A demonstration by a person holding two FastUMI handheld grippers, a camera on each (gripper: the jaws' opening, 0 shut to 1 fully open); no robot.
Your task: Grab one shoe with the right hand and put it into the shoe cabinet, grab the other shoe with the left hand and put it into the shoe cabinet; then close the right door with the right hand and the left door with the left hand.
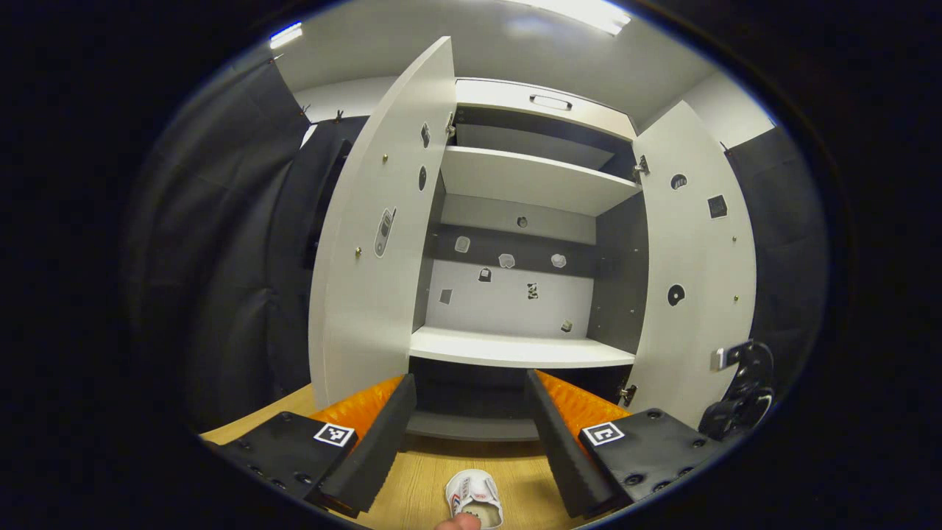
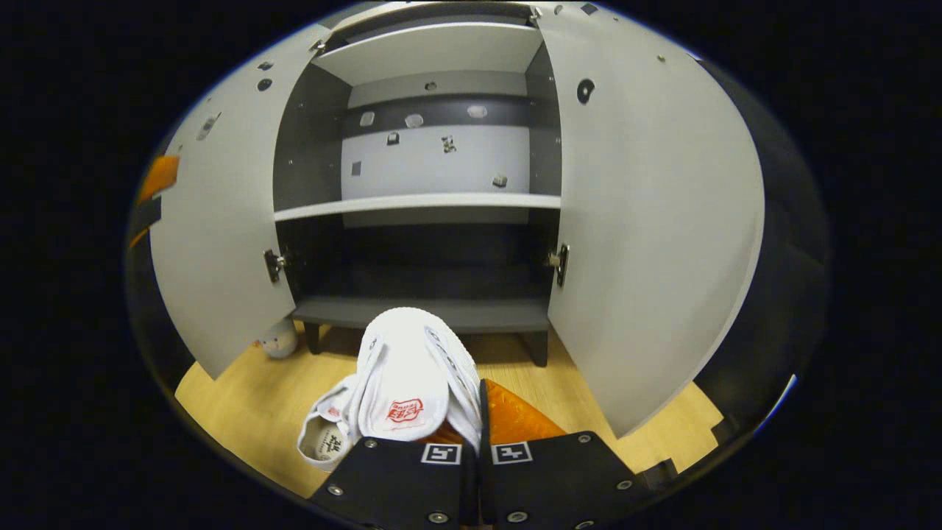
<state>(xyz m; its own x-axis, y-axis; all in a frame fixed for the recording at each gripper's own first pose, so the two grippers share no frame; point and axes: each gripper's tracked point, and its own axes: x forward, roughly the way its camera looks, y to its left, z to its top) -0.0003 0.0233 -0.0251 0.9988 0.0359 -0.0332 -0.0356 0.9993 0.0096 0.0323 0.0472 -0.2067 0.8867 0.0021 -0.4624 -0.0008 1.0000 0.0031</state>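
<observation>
Right claw (image 2: 471, 434) grips a white shoe (image 2: 405, 375) above wooden floor (image 2: 250, 397); left claw (image 1: 471, 419) gapes.

I am facing black cloth walls (image 1: 243, 221), a wooden floor (image 2: 243, 397), and ceiling lights (image 1: 581, 11) glowing overhead.

Matt cabinet (image 2: 647, 221), seemingly canvas shoe (image 2: 405, 375)

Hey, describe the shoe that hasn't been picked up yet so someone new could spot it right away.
Start at the shoe cabinet with both doors swung open, then drop to the wooden floor in front of it. The right gripper holds one white shoe up; just left of it the other shoe lies loose on the floor, opening upward, with no gripper on it.
</observation>
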